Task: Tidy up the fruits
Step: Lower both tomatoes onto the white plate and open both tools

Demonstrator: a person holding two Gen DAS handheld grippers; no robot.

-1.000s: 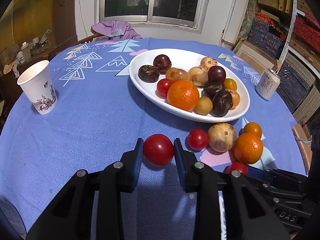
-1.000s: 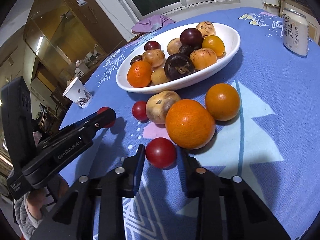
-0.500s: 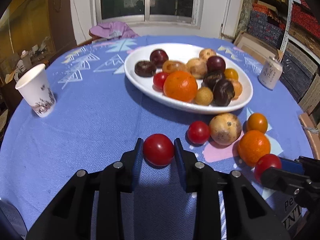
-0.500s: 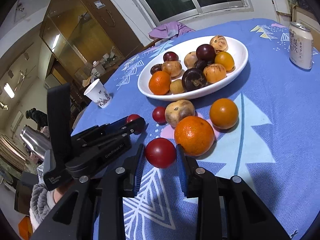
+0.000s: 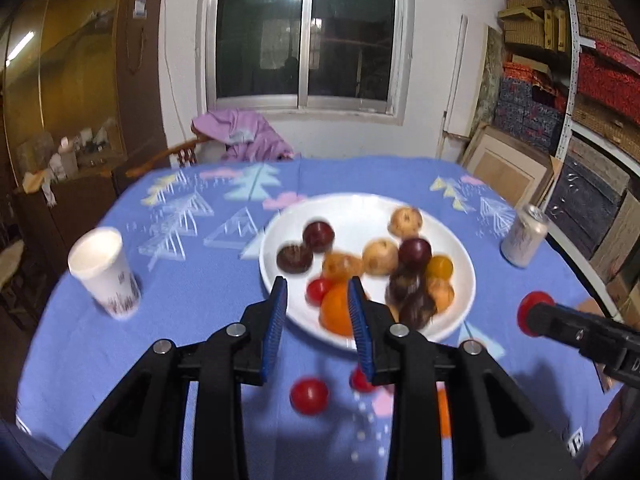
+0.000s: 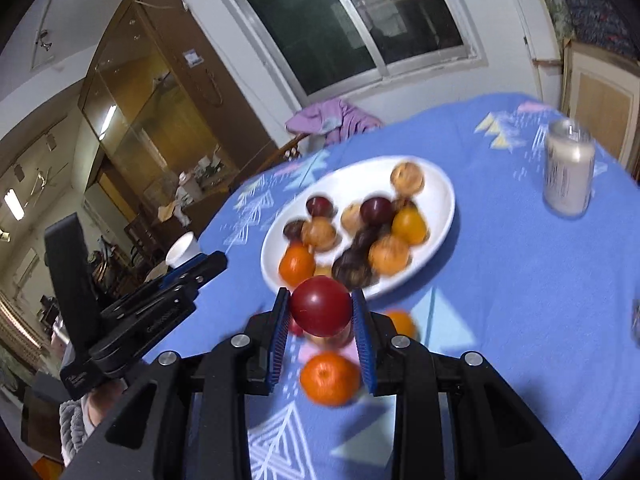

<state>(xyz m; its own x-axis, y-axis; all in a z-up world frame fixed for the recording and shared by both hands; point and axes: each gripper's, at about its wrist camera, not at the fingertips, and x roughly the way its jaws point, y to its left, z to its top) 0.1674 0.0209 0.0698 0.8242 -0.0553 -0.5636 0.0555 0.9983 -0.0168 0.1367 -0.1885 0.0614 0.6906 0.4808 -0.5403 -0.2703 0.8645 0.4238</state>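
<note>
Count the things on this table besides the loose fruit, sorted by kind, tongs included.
paper cup: 1
drink can: 1
white plate: 1
tongs: 2, the left tongs open and empty, the right tongs gripping a red fruit
Total: 5

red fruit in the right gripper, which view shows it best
The right wrist view: the red fruit sits large and central, clamped between the right gripper's blue pads. The left wrist view shows it only small at the right edge, partly hidden by the gripper.
</note>
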